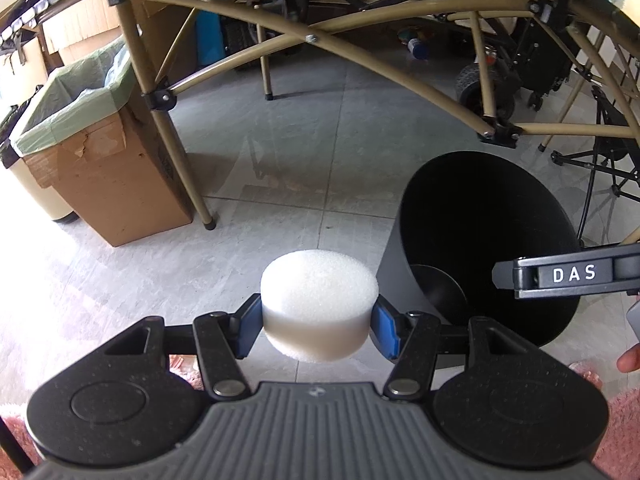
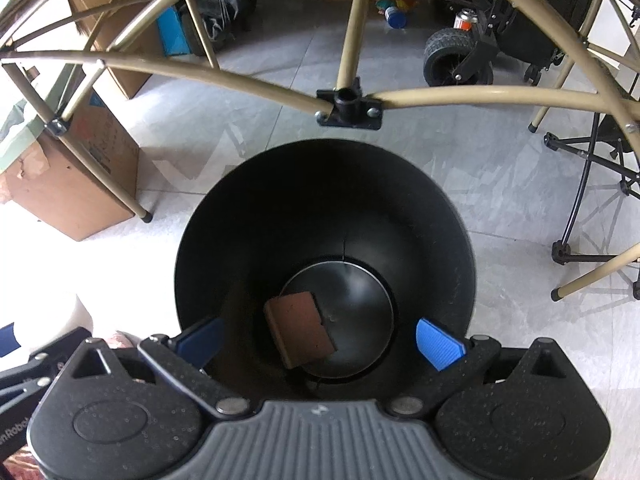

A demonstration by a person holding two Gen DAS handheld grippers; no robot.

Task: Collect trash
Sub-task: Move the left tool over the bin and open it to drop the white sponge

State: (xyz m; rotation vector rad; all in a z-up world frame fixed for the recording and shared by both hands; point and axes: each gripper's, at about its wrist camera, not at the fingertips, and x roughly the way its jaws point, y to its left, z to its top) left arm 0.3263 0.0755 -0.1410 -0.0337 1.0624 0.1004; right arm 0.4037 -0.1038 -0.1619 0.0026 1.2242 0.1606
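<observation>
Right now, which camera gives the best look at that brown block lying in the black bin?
The right wrist view: it looks straight down into the black bin, where the brown block lies on the bottom. The left wrist view sees the bin from the side; the block is hidden there.

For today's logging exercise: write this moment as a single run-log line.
left gripper: shut on white foam puck | right gripper: open above black bin | brown sponge: in bin

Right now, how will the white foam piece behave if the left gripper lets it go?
The white foam piece looks porous, so probably very light and soft. The left gripper pinches its curved sides; it may spring back. Being round, it could roll if it misses the black bin.
</observation>
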